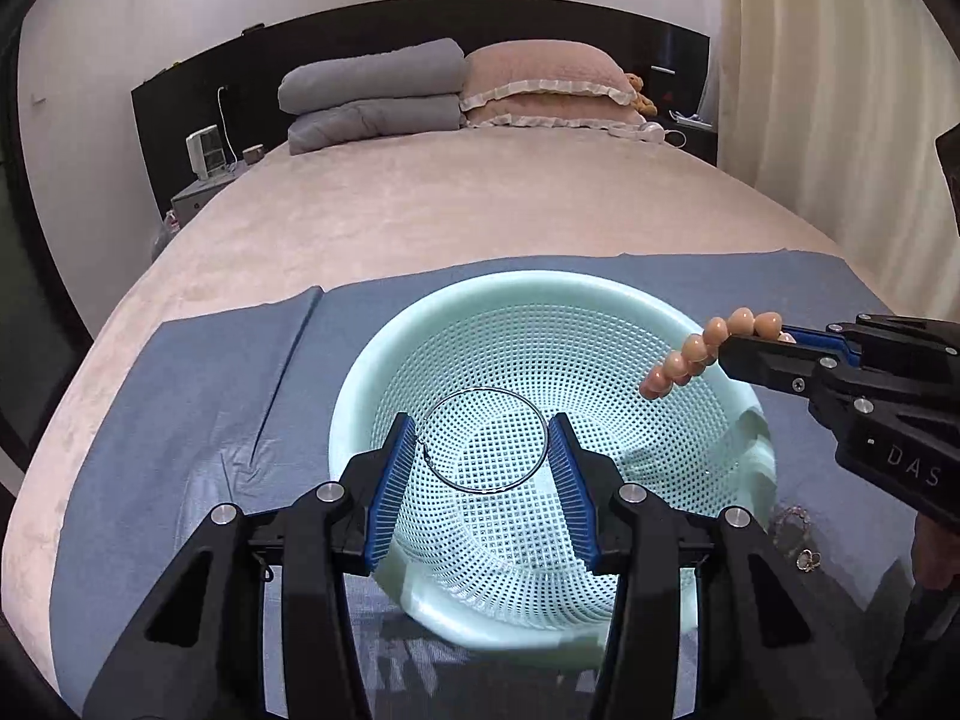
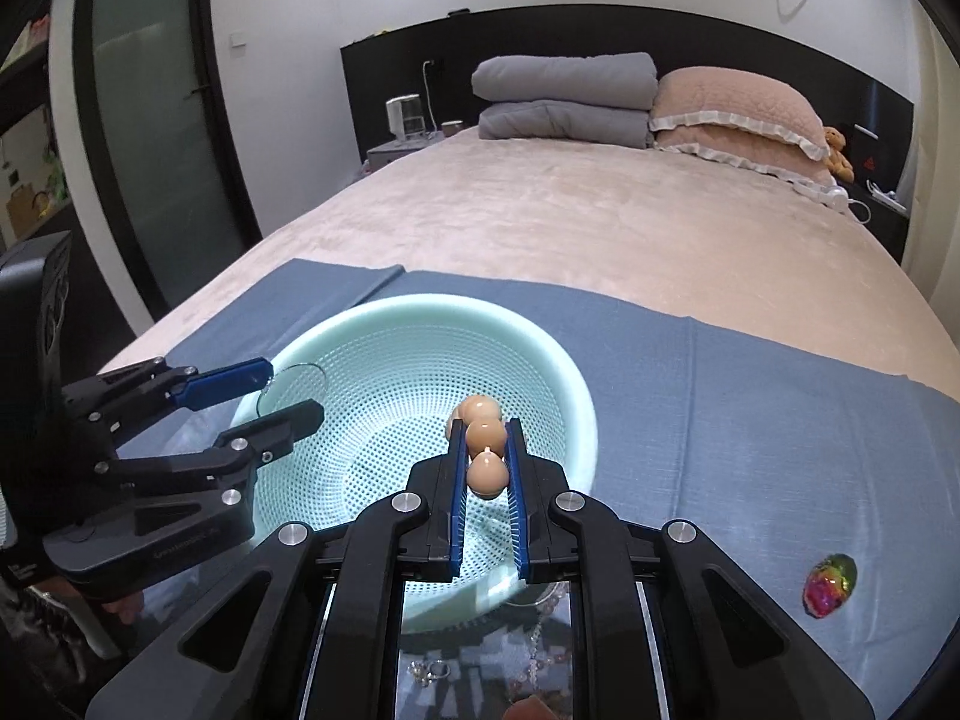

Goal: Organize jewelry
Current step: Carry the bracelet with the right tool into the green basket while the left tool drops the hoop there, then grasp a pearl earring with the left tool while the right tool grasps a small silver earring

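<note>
A pale green mesh basket (image 1: 600, 294) sits on a blue cloth (image 1: 198, 396) on the bed; it also shows in the right wrist view (image 2: 576, 396). My left gripper (image 1: 485, 441) holds a thin metal ring bangle (image 1: 510, 393) between its blue pads, above the basket's left side. My right gripper (image 2: 486, 450) is shut on a peach bead bracelet (image 2: 485, 433) above the basket's near right rim. The beads (image 1: 690, 357) hang from it in the left wrist view. The left gripper (image 2: 288, 384) and the ring (image 2: 300, 369) also show in the right wrist view.
A multicoloured shiny piece (image 2: 831, 585) lies on the cloth at the right. Small jewelry pieces (image 1: 804, 558) lie by the basket's near right side, and more (image 2: 432, 672) under my right gripper. Folded grey quilts (image 1: 372, 96) and pink pillows (image 1: 552, 84) lie at the bed's head.
</note>
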Tool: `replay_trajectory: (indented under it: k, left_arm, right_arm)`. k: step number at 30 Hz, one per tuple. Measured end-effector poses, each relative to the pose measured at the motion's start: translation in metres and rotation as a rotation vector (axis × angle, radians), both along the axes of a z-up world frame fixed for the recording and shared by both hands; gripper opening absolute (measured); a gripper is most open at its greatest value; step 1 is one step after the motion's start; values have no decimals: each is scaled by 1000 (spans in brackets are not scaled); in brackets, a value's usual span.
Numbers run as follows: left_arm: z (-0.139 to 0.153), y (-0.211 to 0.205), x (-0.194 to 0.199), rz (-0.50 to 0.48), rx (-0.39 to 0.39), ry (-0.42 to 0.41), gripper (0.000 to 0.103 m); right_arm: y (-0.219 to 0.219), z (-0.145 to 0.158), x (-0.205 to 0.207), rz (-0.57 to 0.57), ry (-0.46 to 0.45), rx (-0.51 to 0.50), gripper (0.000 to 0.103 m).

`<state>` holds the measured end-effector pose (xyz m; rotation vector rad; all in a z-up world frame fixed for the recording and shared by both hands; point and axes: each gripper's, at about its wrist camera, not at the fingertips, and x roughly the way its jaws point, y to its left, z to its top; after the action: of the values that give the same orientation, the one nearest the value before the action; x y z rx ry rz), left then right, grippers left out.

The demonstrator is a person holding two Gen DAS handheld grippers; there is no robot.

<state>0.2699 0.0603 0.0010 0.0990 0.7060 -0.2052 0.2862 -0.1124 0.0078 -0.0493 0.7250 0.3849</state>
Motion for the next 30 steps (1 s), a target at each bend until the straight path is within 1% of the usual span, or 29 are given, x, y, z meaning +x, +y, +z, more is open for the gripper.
replay_trajectory:
  k: [2, 4, 7, 10, 11, 12, 13, 15, 16, 17, 24, 30]
  left_arm:
    - [-8, 4, 8, 14, -16, 24, 47]
    - [-12, 7, 9, 18, -27, 29, 47]
    - [-11, 4, 5, 18, 4, 7, 47]
    - [-7, 2, -2, 21, 44, -24, 49]
    - [-6, 1, -5, 30, 64, -30, 49]
    - [-4, 2, -7, 36, 76, -34, 50]
    - [-3, 3, -11, 42, 83, -37, 56]
    - [2, 5, -20, 42, 80, -48, 68]
    - [4, 6, -24, 42, 77, -54, 78]
    - [6, 7, -28, 45, 76, -61, 80]
    - [11, 15, -48, 61, 47, -46, 80]
    - [5, 7, -72, 41, 59, -32, 80]
  right_arm:
    - [0, -6, 4, 0, 14, -5, 11]
    - [0, -9, 4, 4, 25, -11, 12]
    - [-1, -4, 4, 0, 15, -17, 14]
    - [-4, 1, -2, -12, 1, -23, 14]
    - [-6, 2, -5, -15, 0, -24, 21]
    - [-9, 3, -7, -19, 0, -20, 26]
    - [-12, 5, -12, -24, -2, -14, 34]
    - [-17, 8, -18, -36, -7, -11, 37]
    - [-20, 10, -22, -44, -9, -11, 41]
    - [-23, 10, -25, -51, -11, -11, 44]
    - [-52, 11, -50, -117, -3, -6, 47]
    - [-73, -4, -65, -165, 33, -19, 47]
